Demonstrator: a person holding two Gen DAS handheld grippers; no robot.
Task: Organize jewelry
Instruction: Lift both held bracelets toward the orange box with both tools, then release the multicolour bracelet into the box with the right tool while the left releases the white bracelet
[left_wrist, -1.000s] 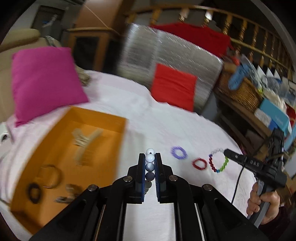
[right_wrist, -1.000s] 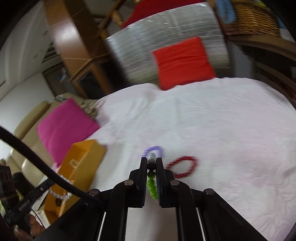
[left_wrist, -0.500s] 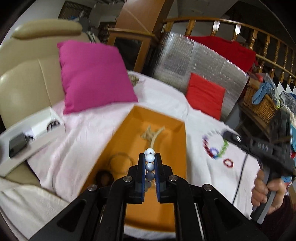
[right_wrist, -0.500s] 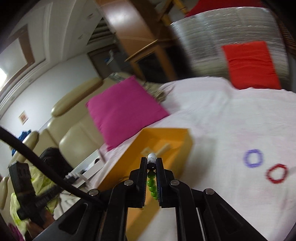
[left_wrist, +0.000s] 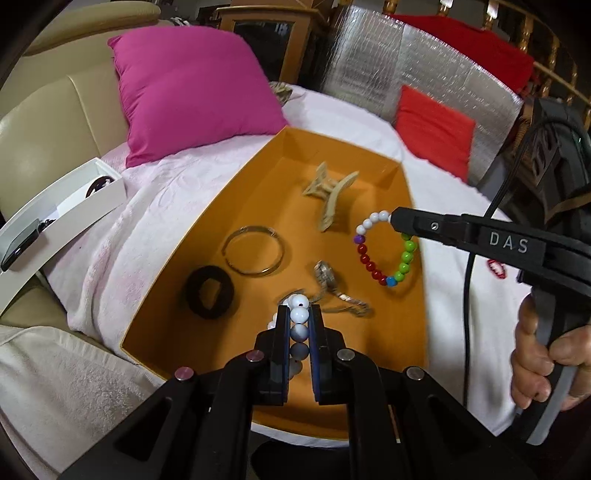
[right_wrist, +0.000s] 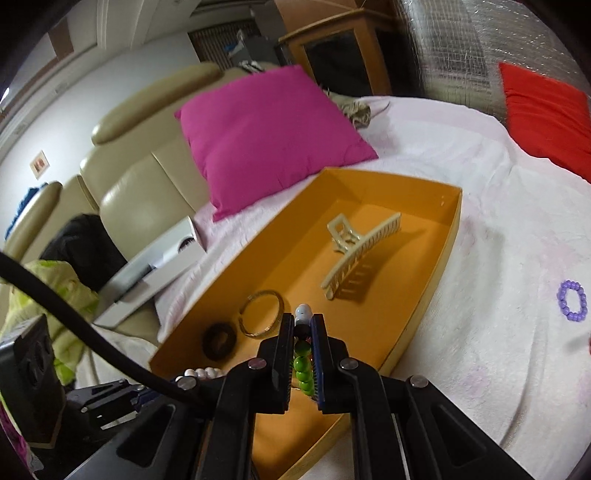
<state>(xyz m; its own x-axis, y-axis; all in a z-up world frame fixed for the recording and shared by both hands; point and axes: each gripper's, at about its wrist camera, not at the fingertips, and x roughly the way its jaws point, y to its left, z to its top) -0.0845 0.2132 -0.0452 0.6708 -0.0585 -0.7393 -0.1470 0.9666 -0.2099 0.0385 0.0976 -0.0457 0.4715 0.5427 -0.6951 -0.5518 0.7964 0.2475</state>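
Living room, beige sofa with a pink cushion far left, white towel-covered surface underneath. Orange tray resting on it, already holding a cream hair claw, a thin bangle, a black scrunchie and a small watch. Left gripper clamped on a white bead bracelet, hanging over the tray's near end. Right gripper pinched shut on a multicolour bead bracelet, dangling above the tray's right side, near the rim (touching the floor or not: cannot tell). Further right on the towel, a purple bead ring waiting, plus a sliver of something red at the frame edge.

Step in hand, by the look of it: delivering both bracelets into the tray. Next move likely calls for lowering each over bare orange floor, away from the watch and bangle, then opening the fingers so the beads drop free without tangling. After that, back to the right for the purple ring.
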